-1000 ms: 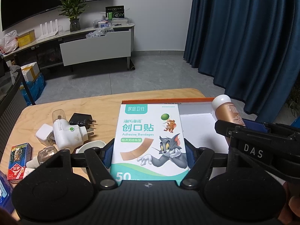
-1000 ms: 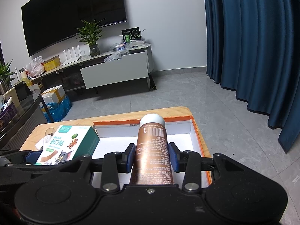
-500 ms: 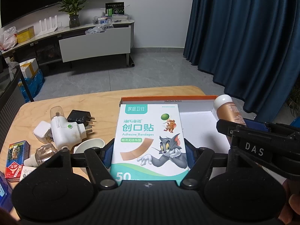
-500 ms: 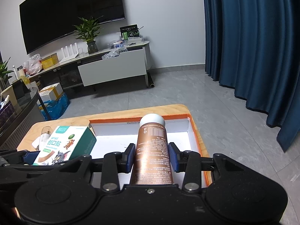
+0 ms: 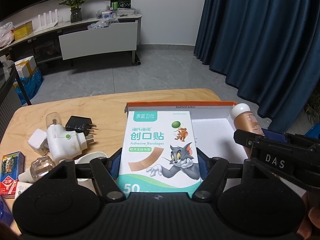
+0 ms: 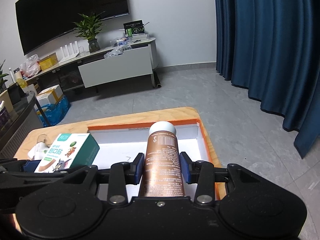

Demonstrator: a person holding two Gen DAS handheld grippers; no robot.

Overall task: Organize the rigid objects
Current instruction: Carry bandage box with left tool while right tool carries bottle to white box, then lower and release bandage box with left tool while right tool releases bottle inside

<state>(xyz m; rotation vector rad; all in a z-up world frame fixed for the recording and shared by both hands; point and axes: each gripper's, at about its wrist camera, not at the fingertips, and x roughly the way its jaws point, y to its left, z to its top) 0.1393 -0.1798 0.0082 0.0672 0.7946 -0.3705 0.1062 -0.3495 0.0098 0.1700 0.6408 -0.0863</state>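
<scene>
My left gripper (image 5: 159,165) is shut on a white and teal box of adhesive bandages (image 5: 159,148), its blue pads pressing both long sides. The box hangs over the left end of an orange-rimmed white tray (image 5: 180,104) on the wooden table. My right gripper (image 6: 161,167) is shut on a brown tube with a white cap (image 6: 162,154), held above the tray's white floor (image 6: 192,146). In the left wrist view the tube (image 5: 245,120) and the right gripper's black body show at the right. The bandage box (image 6: 68,153) appears at the left of the right wrist view.
Left of the tray lie a white plug-in device (image 5: 64,141), a black charger (image 5: 80,124), a small glass bottle (image 5: 41,165), a white cup (image 5: 92,158) and a red and blue card pack (image 5: 11,172). Blue curtains (image 6: 270,50) hang at the right; a TV cabinet stands behind.
Both views have tipped slightly downward, so the table and tray sit a little higher in frame. Both grips are unchanged.
</scene>
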